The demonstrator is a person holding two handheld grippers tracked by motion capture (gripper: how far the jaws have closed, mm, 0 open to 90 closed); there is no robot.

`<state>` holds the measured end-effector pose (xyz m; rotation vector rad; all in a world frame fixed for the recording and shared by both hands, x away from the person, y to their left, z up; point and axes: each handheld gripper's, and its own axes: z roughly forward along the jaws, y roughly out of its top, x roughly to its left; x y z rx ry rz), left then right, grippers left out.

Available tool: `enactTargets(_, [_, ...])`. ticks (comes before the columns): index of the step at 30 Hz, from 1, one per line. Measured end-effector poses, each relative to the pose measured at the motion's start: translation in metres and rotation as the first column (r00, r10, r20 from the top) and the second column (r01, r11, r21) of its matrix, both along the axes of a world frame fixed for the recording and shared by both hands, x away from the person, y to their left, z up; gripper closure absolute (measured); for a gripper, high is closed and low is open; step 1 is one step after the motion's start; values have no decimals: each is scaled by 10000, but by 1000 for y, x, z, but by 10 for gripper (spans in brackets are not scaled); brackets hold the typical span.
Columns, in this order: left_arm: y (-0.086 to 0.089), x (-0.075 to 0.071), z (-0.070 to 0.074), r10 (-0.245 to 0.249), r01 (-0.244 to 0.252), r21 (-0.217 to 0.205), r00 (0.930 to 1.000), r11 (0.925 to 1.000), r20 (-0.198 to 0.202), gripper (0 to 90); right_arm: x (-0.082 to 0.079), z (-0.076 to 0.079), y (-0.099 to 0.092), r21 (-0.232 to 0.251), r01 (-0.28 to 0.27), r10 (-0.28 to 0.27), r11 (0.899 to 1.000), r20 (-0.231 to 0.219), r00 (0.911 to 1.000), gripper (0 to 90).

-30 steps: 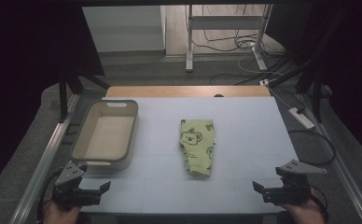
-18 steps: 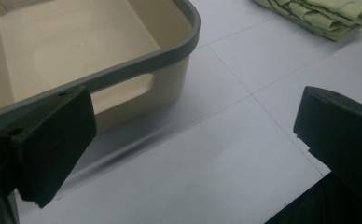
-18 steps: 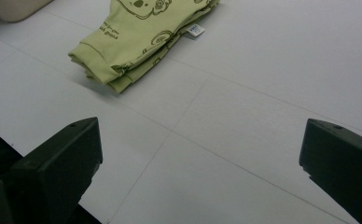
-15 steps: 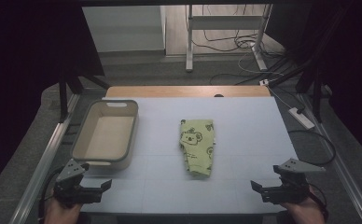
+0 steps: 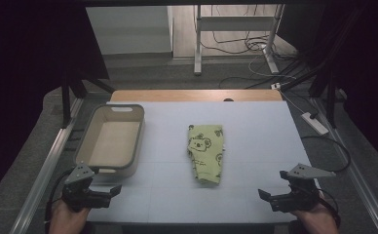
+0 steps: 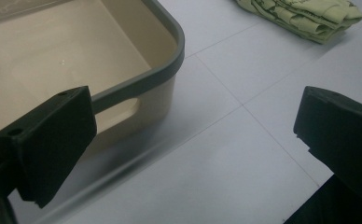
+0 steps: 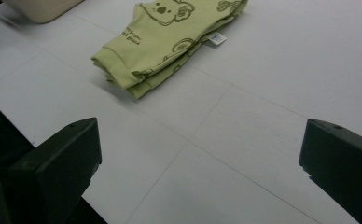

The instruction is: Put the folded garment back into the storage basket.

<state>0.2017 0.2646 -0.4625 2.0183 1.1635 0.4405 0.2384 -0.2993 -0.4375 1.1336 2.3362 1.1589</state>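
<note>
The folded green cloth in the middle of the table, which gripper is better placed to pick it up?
Probably the right gripper. Its open jaws look straight at the green cloth across bare table. The left gripper is also open, but sits by the bin, with the cloth off to one side.

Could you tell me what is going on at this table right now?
A person holds a hand-held gripper in each hand at the near edge of the table. The left hand-held gripper is open beside the near end of the empty beige bin. The right hand-held gripper is open too, pointed toward the folded green koala garment lying mid-table. Nothing is gripped yet.
</note>
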Motion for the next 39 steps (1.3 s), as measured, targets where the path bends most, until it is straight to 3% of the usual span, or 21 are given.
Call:
enactTargets(8, [-9, 11, 4, -97, 97, 45, 9999, 9999, -43, 0, 3, -1, 8, -19, -434, 434, 9991, 102, 9990, 0])
enactTargets(15, [-22, 23, 7, -364, 366, 124, 9993, 9993, -102, 0, 7, 1, 11, 346, -608, 618, 9975, -276, 9977, 0])
enactTargets(28, [-34, 40, 9, -656, 656, -96, 9978, 9978, 43, 0, 15, 3, 19, 615, -937, 945, 9937, -97, 9955, 0])
enactTargets(39, [-47, 55, 9, -1264, 1264, -5, 9920, 9920, 50, 0, 22, 0, 30, 701, -1264, 1281, 9895, -201, 9916, 0])
